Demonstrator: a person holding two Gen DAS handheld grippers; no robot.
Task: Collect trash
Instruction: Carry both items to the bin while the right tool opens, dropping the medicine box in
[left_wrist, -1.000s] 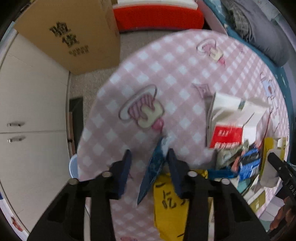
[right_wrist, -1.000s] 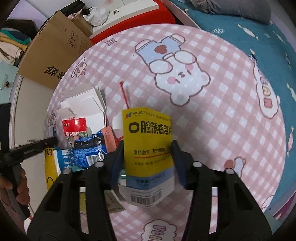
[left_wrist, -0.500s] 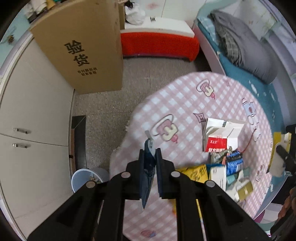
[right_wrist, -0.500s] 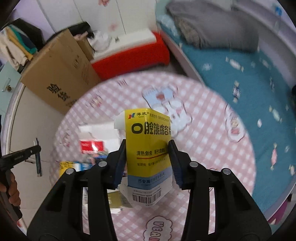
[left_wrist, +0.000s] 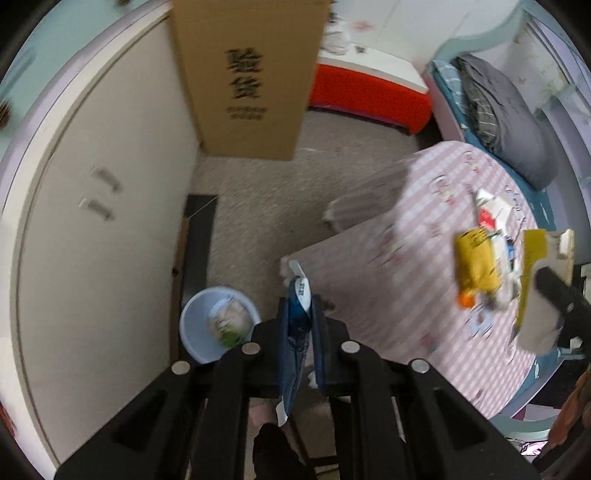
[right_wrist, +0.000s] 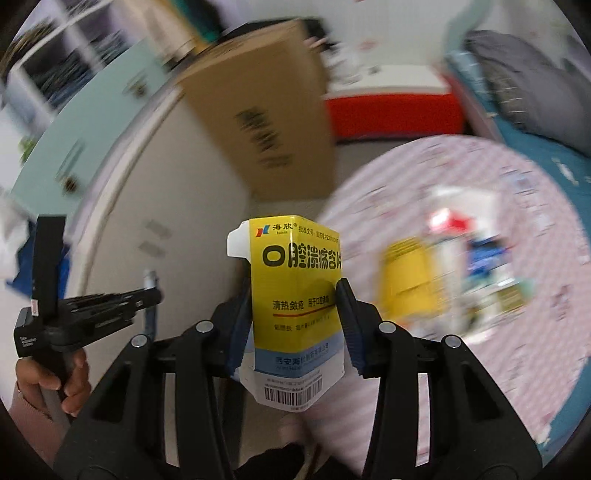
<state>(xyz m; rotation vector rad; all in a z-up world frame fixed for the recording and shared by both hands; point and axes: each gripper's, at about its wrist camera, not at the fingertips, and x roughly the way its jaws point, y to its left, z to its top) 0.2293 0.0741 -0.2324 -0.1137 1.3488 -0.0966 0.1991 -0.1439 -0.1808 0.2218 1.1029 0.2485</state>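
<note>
Two grippers (left_wrist: 301, 325) (right_wrist: 295, 314), one blue wrapper (left_wrist: 295, 332), one yellow medicine box (right_wrist: 295, 291), one light blue bin (left_wrist: 218, 325) beside the pink mat (left_wrist: 406, 277), one cardboard box (left_wrist: 251, 74), one trash pile (left_wrist: 484, 258) on the mat

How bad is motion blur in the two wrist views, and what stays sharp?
Right wrist view: heavy smear over the cardboard box and the pink mat; the yellow carton between the right gripper fingers stays sharp. Left wrist view: milder blur; the blue wrapper in the left gripper is crisp, the bin soft. Fisheye bends both edges.
</note>
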